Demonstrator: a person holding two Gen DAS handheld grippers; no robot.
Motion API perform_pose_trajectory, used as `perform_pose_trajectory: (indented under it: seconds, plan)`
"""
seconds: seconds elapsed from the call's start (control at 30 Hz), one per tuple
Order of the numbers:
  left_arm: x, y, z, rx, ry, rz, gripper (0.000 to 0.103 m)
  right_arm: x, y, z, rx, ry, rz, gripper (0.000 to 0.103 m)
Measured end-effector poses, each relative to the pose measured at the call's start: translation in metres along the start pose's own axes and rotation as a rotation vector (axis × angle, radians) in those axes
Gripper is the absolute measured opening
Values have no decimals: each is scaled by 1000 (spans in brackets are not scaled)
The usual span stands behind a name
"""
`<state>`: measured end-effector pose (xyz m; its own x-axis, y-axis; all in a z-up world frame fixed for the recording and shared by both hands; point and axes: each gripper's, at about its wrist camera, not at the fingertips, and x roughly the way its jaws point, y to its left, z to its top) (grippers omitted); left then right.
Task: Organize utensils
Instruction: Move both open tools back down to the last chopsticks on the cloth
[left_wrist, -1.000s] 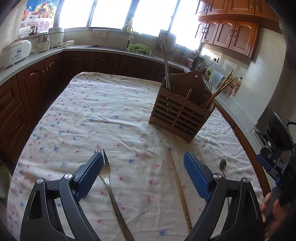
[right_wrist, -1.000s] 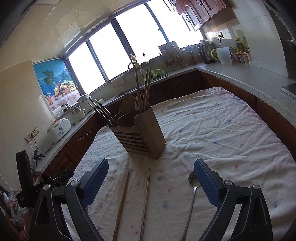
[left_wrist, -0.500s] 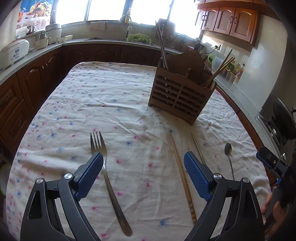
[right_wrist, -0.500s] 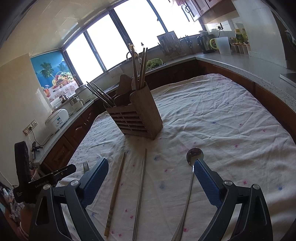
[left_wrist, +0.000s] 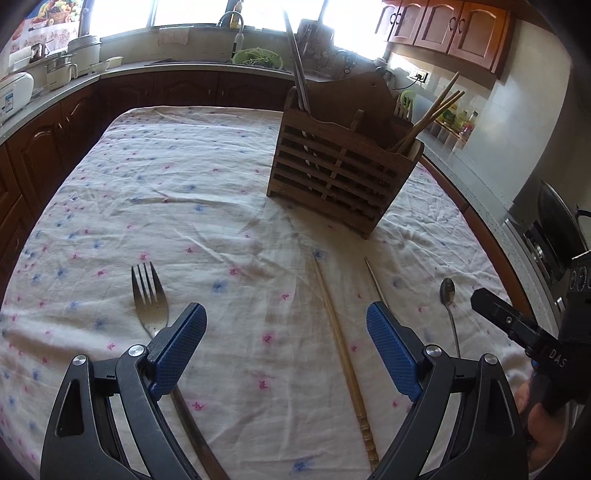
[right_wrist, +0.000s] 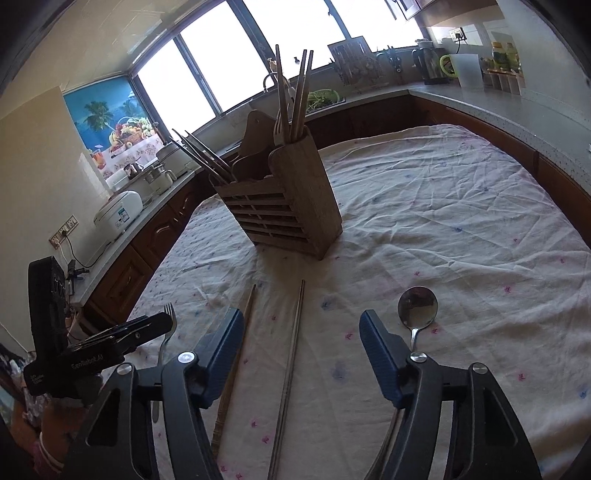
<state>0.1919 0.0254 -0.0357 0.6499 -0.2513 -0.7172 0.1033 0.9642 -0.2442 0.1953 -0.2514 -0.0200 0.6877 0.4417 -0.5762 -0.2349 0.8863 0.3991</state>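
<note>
A slatted wooden utensil holder (left_wrist: 343, 173) (right_wrist: 288, 210) stands mid-table with chopsticks and forks in it. On the cloth lie a metal fork (left_wrist: 149, 299) (right_wrist: 166, 332), a wooden chopstick (left_wrist: 341, 347) (right_wrist: 236, 354), a metal chopstick (left_wrist: 375, 282) (right_wrist: 291, 369) and a metal spoon (left_wrist: 448, 306) (right_wrist: 417, 308). My left gripper (left_wrist: 284, 332) is open and empty above the cloth, between the fork and the wooden chopstick. My right gripper (right_wrist: 301, 343) is open and empty, its jaws either side of the metal chopstick, the spoon just right of it.
The table carries a white flowered cloth (left_wrist: 166, 192). Dark wood cabinets and counters ring it, with a rice cooker (right_wrist: 118, 214), a sink with greens (left_wrist: 258, 57) and a stove (left_wrist: 554, 236) at the right. Each gripper shows in the other's view.
Both grippers have pulled back and lowered toward the near end of the table. More of the fork, both chopsticks and the spoon have come into view. Both stay open.
</note>
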Motion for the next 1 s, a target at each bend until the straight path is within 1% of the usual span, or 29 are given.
perform_pose_trajectory:
  seconds: [0.13,0.2,0.27,0.33,0.43,0.47,0.5,0.57,0.63,0.77,0.83,0.9,1.0]
  plan:
    - [24,-8,8,20,56,-38,73,23,1,6,-12,58,-2,44]
    - [37,-12,11,31,83,-43,68,35,4,9,-27,84,1,42]
    - [48,-14,15,40,108,-54,59,46,5,11,-39,108,4,37]
    - [60,-17,18,54,130,-56,53,56,5,15,-41,125,3,33]
    - [78,-21,18,79,168,-54,45,64,2,19,-30,131,-3,32]
    - [85,-23,17,97,194,-46,38,65,1,20,-28,133,-5,32]
    - [84,-26,16,131,173,-28,37,67,2,21,-28,134,-6,32]
    - [83,-30,12,194,182,3,31,70,3,23,-33,140,-4,32]
    - [78,-28,8,233,194,1,28,72,6,24,-48,151,-2,32]
    - [67,-14,5,283,233,0,27,83,12,21,-84,179,-10,32]
    - [64,-5,7,271,246,-6,27,88,14,20,-96,192,-12,32]
    - [64,3,10,232,253,-24,27,94,17,20,-115,201,-21,32]
    - [67,5,13,199,251,-22,26,104,20,19,-142,220,-43,32]
